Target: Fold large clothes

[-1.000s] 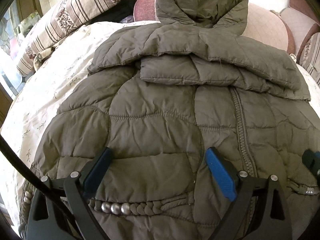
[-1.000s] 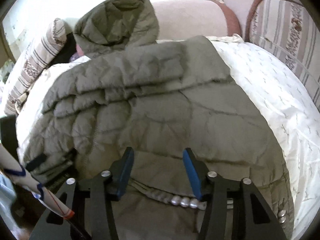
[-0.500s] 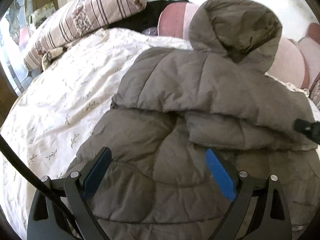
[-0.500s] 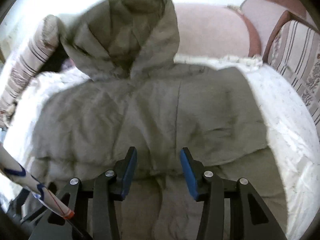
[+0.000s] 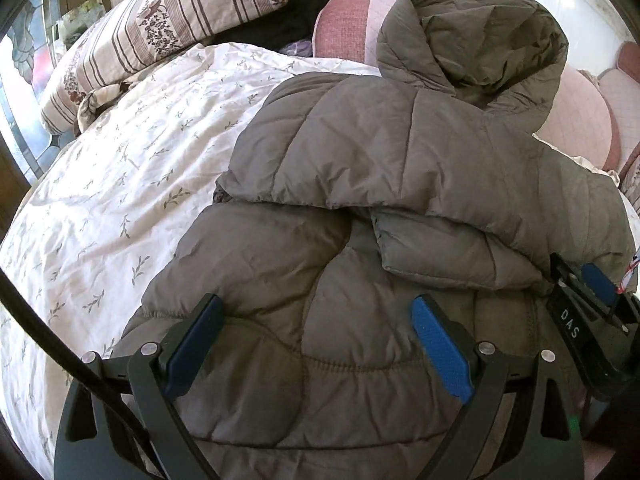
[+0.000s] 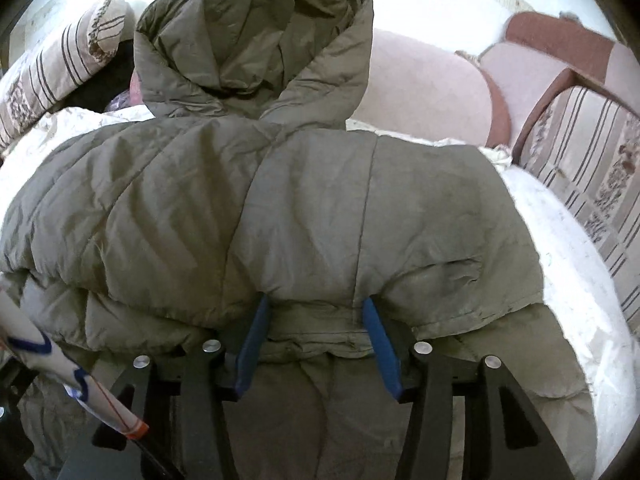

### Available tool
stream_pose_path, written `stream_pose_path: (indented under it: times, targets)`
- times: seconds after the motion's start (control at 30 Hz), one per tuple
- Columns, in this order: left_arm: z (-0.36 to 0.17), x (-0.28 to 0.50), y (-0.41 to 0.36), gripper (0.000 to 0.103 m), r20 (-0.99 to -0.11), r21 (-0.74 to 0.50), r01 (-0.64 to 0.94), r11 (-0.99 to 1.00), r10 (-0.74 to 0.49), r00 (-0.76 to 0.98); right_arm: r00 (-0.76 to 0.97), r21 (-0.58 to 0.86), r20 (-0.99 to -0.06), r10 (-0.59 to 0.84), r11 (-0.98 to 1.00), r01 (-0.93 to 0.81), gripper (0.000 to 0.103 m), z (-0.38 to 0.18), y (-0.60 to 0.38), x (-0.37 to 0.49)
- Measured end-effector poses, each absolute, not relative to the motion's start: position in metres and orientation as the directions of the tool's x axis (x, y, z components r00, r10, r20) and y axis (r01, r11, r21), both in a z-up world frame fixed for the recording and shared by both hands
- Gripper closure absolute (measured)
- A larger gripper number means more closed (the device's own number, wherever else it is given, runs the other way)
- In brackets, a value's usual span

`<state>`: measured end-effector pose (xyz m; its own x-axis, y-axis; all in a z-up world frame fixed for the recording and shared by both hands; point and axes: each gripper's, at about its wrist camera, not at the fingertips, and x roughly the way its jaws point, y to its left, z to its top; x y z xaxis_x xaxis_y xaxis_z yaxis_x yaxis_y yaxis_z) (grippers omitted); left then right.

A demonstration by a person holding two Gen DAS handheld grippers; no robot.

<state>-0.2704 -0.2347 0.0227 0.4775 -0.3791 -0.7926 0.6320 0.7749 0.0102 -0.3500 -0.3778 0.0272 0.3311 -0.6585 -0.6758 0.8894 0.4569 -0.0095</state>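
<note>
Blue-padded right tongs (image 6: 316, 336) have just been opening, pads at the jacket (image 6: 280, 208) sleeve edge, not squeezing; left tongs (image 5: 316, 344) gape empty over its lower centre; the puffy jacket on the bed (image 5: 120, 184) may spring unfolded.

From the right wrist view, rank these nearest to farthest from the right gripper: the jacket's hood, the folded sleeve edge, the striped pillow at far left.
1. Folded sleeve edge: right at the right gripper, between its fingertips.
2. Jacket's hood: straight ahead, past the folded body.
3. Striped pillow: far left, beyond the hood's base.
</note>
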Motion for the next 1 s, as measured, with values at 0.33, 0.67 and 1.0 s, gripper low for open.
stream_pose_path:
  times: [0.33,0.67,1.0]
  targets:
    - [0.02,-0.271,-0.236,0.008,-0.796,0.019,0.633,0.774,-0.371,0.477,0.352,0.023,-0.668,-0.655,0.454,0.89,0.046,0.026,-0.377,-0.356]
    - [0.02,-0.27,-0.236,0.008,-0.8,0.01,0.634,0.773,-0.375,0.469,0.356,0.029,-0.668,-0.654,0.456,0.89,0.045,0.026,-0.377,-0.357]
    - [0.023,-0.266,-0.233,0.008,-0.804,-0.023,0.629,0.777,-0.389,0.45,0.463,0.191,-0.716,-0.523,0.492,0.85,0.043,0.098,-0.4,-0.372]
